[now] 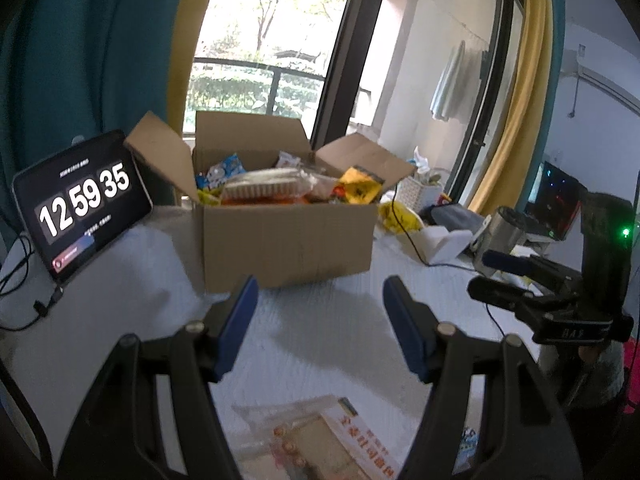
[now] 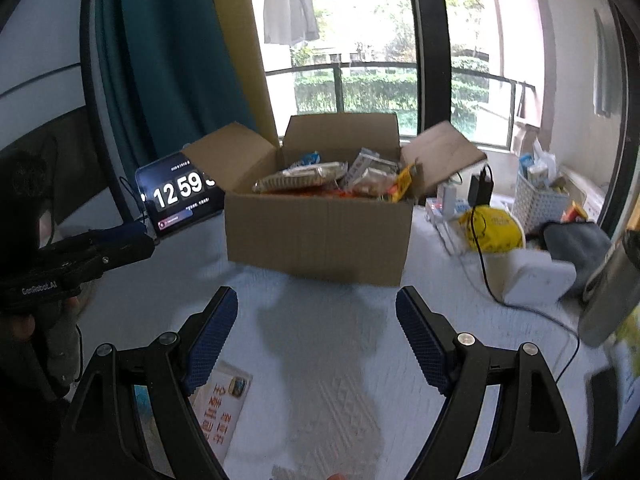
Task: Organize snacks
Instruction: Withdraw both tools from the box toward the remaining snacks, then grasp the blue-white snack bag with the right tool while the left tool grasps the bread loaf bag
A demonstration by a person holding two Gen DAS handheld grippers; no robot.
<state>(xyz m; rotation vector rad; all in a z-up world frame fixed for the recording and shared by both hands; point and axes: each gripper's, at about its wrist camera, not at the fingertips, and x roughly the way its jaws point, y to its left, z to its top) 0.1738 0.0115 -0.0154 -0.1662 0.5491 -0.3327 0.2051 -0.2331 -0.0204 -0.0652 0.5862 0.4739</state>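
- Left wrist view: left gripper (image 1: 320, 292) hangs over the white table (image 1: 140, 300), blue-padded fingers (image 1: 236, 320) spread wide, nothing between them.
- Cardboard box (image 1: 288, 244) stands on the table straight ahead, flaps folded out, packed to the rim with snacks (image 1: 280, 184); a ridged clear tray lies on top, a yellow packet (image 1: 358, 188) at the right end, blue-and-white packets at the back left.
- One flat snack packet (image 1: 320, 436) with orange print lies on the table under the gripper, near the bottom edge; blurred, print unreadable.
- Tablet (image 1: 82, 204) leans left of the box, reading 12 59 35.
- Right gripper (image 1: 508, 276) enters from the right edge, seen side-on, well clear of the box; its jaw gap can't be judged from here.
- Right of the box: yellow bag (image 1: 398, 216), white perforated basket (image 1: 416, 190), black cable (image 1: 412, 240).
- Right wrist view: right gripper (image 2: 316, 304) hovers low over the table (image 2: 340, 380), fingers (image 2: 424, 340) wide apart and empty.
- Box (image 2: 320, 240) sits directly ahead, snacks (image 2: 332, 178) heaped inside.
- Flat packet (image 2: 222, 404) lies beneath the gripper's left finger, partly covered by it.
- Left gripper (image 2: 128, 236) shows at the left edge, in profile.
- Tablet (image 2: 176, 196) behind the box's left flap; yellow bag (image 2: 492, 228), basket (image 2: 538, 200) and a steel bottle (image 2: 608, 284) to the right.
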